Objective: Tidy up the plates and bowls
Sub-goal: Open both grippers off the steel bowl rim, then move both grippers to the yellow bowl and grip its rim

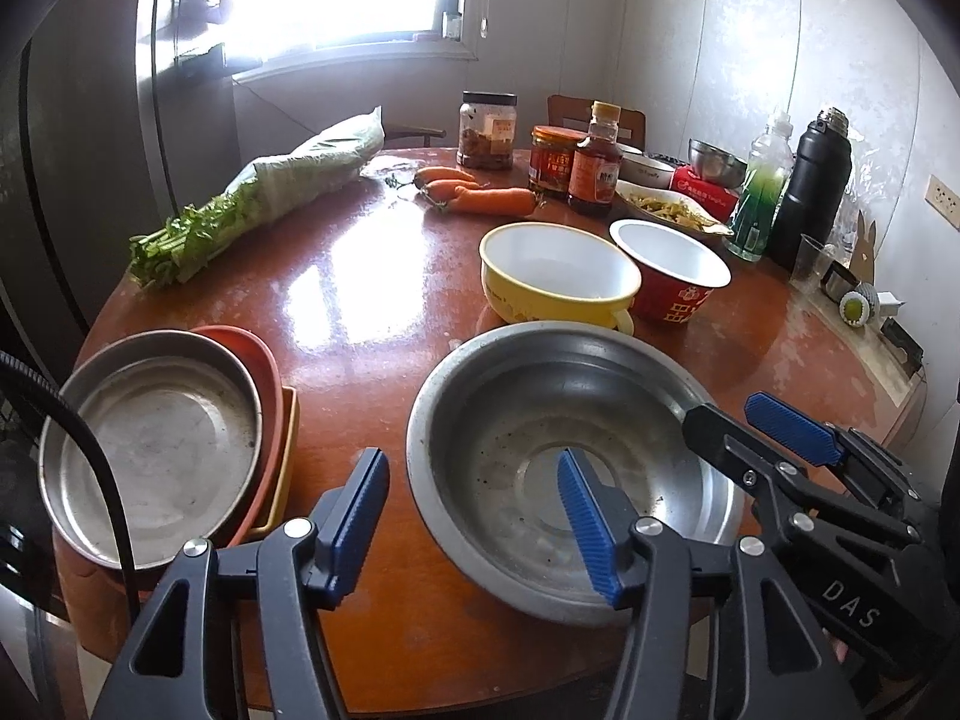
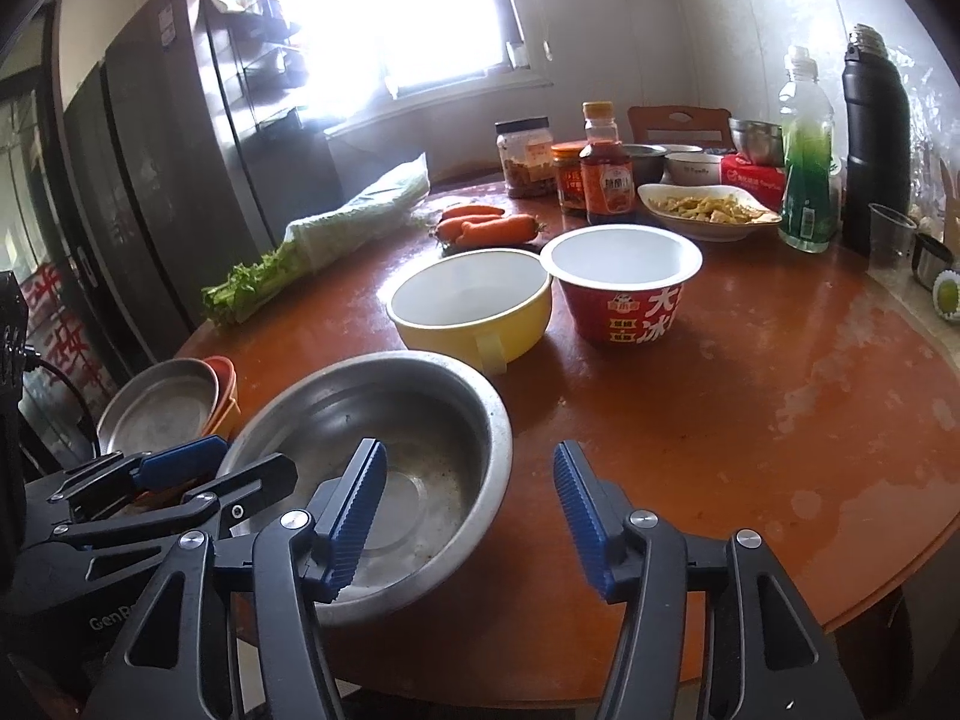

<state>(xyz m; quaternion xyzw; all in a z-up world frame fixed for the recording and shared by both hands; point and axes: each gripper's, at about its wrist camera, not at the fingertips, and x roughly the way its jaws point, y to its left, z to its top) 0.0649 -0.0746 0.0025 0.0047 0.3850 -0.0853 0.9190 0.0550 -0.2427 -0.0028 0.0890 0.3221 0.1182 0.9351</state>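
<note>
A large steel bowl [image 1: 540, 438] [image 2: 390, 450] sits near the front edge of the round brown table [image 1: 360, 276]. Behind it stand a yellow bowl [image 1: 558, 276] [image 2: 474, 306] and a red paper bowl [image 1: 672, 270] [image 2: 624, 288]. At the left a steel plate [image 1: 156, 450] [image 2: 159, 405] lies on stacked orange and yellow dishes [image 1: 273, 414]. My left gripper [image 1: 474, 516] is open, its right finger over the steel bowl's near rim. My right gripper [image 2: 471, 516] is open astride the bowl's right rim; in the left wrist view it [image 1: 744, 426] hovers at that rim.
Bagged celery [image 1: 264, 192], carrots [image 1: 480, 195], jars and a sauce bottle [image 1: 594, 168], a dish of food [image 1: 666, 207], a green bottle [image 1: 759, 198], a black flask [image 1: 810, 192] and small bowls crowd the table's far side. A dark fridge [image 2: 150, 180] stands at left.
</note>
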